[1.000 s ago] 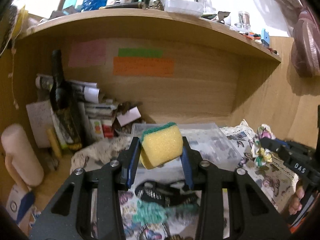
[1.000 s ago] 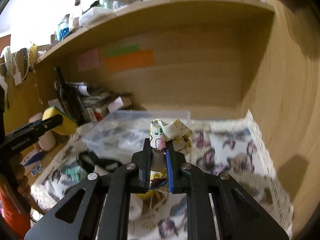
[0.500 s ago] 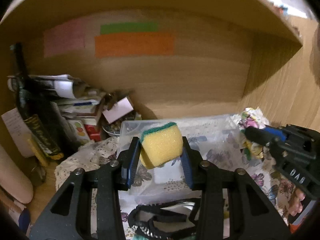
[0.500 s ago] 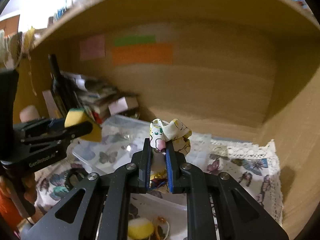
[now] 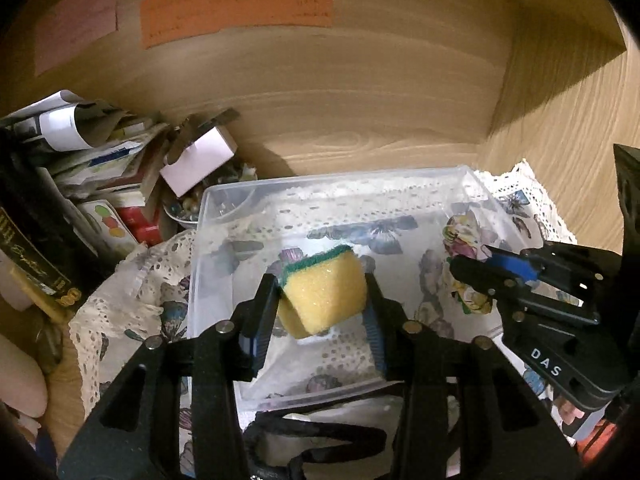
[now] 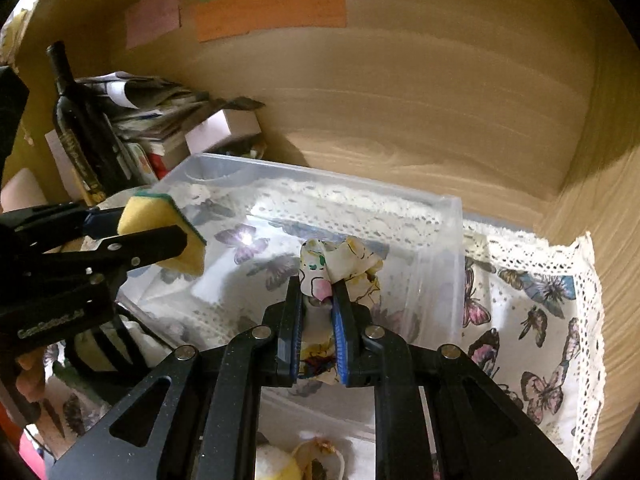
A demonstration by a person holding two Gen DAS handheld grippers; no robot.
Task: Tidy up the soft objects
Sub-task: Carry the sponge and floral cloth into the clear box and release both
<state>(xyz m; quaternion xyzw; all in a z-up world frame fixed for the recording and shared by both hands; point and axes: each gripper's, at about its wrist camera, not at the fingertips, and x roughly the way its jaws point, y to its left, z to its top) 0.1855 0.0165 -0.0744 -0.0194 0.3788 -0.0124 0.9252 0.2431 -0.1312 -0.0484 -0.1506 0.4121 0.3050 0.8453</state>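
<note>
- The left gripper (image 5: 322, 306) is clamped on a yellow sponge (image 5: 326, 294) above the clear plastic box (image 5: 224, 204). The sponge is tilted, its green scouring side turned up and away toward the wooden back wall (image 5: 360, 92).
- The right gripper (image 6: 317, 300) is pinched nearly closed on a bunched floral cloth (image 6: 340, 258), which pokes out past the fingertips over the box's right half.
- The lower part of the cloth hangs between the fingers, so I cannot tell its long axis.
- A dark bottle (image 6: 78, 120) stands upright among the papers to the left of the box, its base hidden.

bin (image 5: 224, 216) on tablecloth (image 6: 552, 320), bottle (image 6: 80, 128) left
</note>
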